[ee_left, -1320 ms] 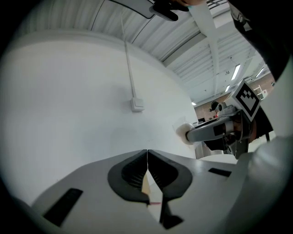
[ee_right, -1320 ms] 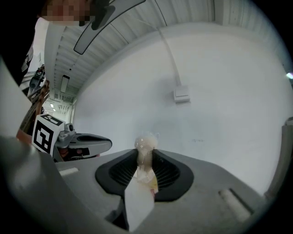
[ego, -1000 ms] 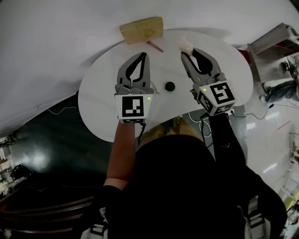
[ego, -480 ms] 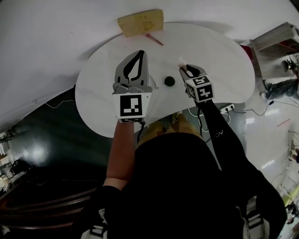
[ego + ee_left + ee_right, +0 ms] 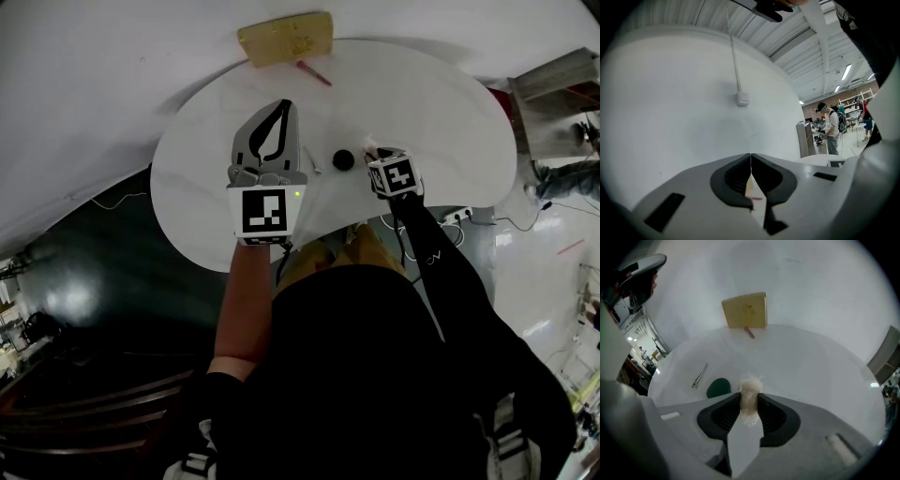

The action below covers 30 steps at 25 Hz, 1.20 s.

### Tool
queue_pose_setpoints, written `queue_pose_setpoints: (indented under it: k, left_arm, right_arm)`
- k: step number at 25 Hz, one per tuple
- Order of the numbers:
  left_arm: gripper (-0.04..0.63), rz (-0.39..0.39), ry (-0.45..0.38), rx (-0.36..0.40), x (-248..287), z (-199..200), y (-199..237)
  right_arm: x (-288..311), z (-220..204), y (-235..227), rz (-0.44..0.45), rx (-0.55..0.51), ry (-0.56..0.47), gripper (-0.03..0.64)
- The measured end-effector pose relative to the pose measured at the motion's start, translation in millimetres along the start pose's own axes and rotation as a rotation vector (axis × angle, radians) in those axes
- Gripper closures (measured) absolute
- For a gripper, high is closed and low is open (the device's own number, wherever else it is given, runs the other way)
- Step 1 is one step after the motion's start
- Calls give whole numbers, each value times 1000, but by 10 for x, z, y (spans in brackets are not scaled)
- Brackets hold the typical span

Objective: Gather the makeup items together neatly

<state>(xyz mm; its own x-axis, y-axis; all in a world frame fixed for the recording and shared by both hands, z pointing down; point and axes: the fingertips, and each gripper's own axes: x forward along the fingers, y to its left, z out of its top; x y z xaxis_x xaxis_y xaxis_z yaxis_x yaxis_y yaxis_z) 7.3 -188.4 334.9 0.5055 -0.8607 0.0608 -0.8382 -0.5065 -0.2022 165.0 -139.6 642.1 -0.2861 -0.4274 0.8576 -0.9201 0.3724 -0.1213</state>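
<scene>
A pale wrapped puff (image 5: 751,386) is pinched between the jaws of the right gripper (image 5: 750,399), angled down at the white table (image 5: 422,103) near the dark green pot (image 5: 718,387) and silver clip (image 5: 699,376), likely to join them. The left gripper (image 5: 751,157), jaws pressed together and empty, hovers level beside it.

The left gripper (image 5: 284,108), centre-left, pointed level with jaws together, while the right gripper (image 5: 374,157), just right of centre, tipped steeply down, clamping a pale puff (image 5: 750,386).

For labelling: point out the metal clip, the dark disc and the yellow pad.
metal clip (image 5: 700,376), right gripper view, mid-length
dark disc (image 5: 718,387), right gripper view, top face
yellow pad (image 5: 744,310), right gripper view, face centre
</scene>
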Motion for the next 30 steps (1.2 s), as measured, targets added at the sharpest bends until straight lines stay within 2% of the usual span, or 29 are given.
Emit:
queue_pose_setpoints:
  k: [2,4,5,7,9,12,16,18,21,25,27,30]
  left_arm:
    - [587,-1,2,4,-3,-6,-3]
    - [586,16,50,9,-24,-81,25]
    - [586,21,60,9,-34,-102,42]
    - [586,28,63,9,-52,-118,73]
    - [587,31,60,5,-61,-123,99]
    - [587,36,51,1,-62,-100,140]
    - [586,37,-1,26,-74,54,183]
    - [586,49,3,32,-91,92,224]
    - [586,60,-20,38,-108,176,288]
    - [587,49,-130,11,-103,394,331]
    - [586,53,-136,9,-106,412,368]
    - [586,64,-98,-1,-118,334,410]
  right_arm:
    - [35,-65,-10,-7,-5,18,507]
    - [43,-70,-15,-10,-10,11,493]
    - [49,-67,-3,-2,-13,8,478]
    - [41,-48,35,27,-19,2,404]
    - [-39,60,73,59,-24,-36,387]
    - [-324,466,123,78,-63,-179,387]
    - [-965,1244,255,59,-144,-482,387]
    - [-1361,1629,392,59,-173,-639,387]
    - [-1847,2035,588,63,-223,-807,387]
    - [-2313,2285,732,46,-280,-959,387]
    - [-2432,2329,807,48,-314,-1006,387]
    - [-2412,2337,869,54,-329,-1002,387]
